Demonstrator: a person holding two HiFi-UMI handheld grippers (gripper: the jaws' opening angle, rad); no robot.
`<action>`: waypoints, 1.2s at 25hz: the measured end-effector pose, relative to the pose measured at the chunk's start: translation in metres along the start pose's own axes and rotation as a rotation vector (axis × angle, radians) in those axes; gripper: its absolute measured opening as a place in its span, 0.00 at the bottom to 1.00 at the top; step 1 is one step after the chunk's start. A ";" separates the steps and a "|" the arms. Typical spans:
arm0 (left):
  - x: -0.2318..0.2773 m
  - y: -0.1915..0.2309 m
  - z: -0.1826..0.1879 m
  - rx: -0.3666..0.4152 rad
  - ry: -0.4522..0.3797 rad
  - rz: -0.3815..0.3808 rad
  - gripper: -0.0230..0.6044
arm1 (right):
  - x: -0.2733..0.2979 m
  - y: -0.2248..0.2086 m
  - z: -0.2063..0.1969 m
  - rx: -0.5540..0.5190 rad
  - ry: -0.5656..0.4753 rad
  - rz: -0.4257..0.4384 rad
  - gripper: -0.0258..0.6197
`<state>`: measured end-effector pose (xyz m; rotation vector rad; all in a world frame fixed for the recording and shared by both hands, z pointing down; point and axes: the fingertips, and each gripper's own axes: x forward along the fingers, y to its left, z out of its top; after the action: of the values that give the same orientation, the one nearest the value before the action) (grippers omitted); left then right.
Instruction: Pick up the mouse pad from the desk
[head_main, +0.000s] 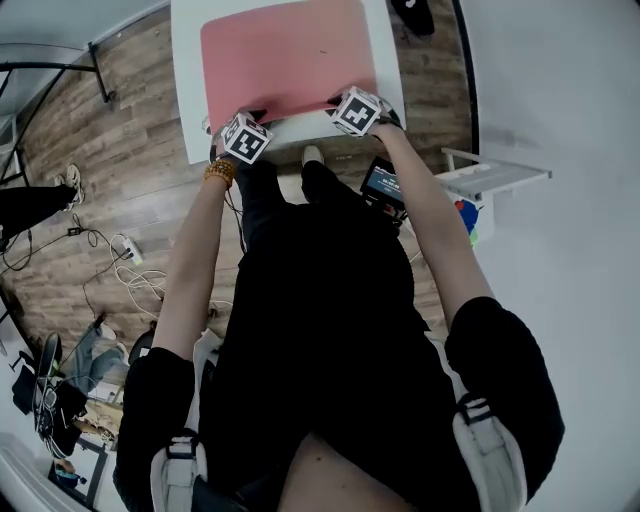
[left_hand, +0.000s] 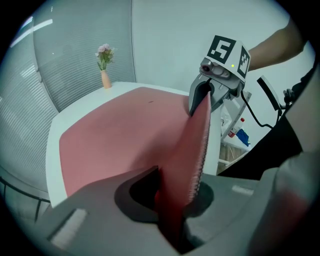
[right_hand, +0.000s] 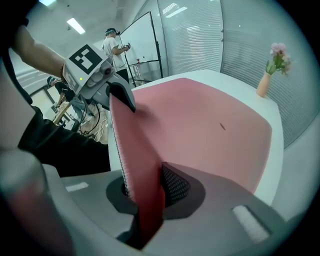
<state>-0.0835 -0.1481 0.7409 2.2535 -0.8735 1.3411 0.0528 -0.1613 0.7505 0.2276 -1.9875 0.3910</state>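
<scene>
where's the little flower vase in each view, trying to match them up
Head view: not in it; the desk is cut off at the top edge.
Left gripper view: flower vase at upper left, on the desk's far corner.
Right gripper view: at upper right, on the far corner.
Shared landmark: the pink mouse pad, seen in all three.

Office-type lab room — glass partitions with blinds (right_hand: 195, 40), whiteboard (right_hand: 142, 47), ceiling strip lights (right_hand: 76, 25), white bench (head_main: 186, 90) — power strip (head_main: 125, 250) and cables on wood floor (head_main: 110, 130).

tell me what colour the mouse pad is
The mouse pad is plain salmon pink, clearest in the head view.
</scene>
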 end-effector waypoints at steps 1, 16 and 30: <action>0.000 -0.003 0.000 -0.007 -0.003 0.002 0.11 | 0.000 0.002 -0.004 0.012 0.000 0.009 0.15; -0.008 -0.022 -0.007 -0.032 -0.022 0.000 0.12 | -0.005 0.011 -0.009 -0.017 -0.019 -0.013 0.15; -0.021 -0.035 -0.011 -0.086 -0.039 -0.011 0.12 | -0.011 0.030 -0.016 0.036 0.015 0.108 0.16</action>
<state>-0.0745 -0.1091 0.7273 2.2222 -0.9130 1.2355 0.0612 -0.1277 0.7417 0.1400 -1.9841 0.4965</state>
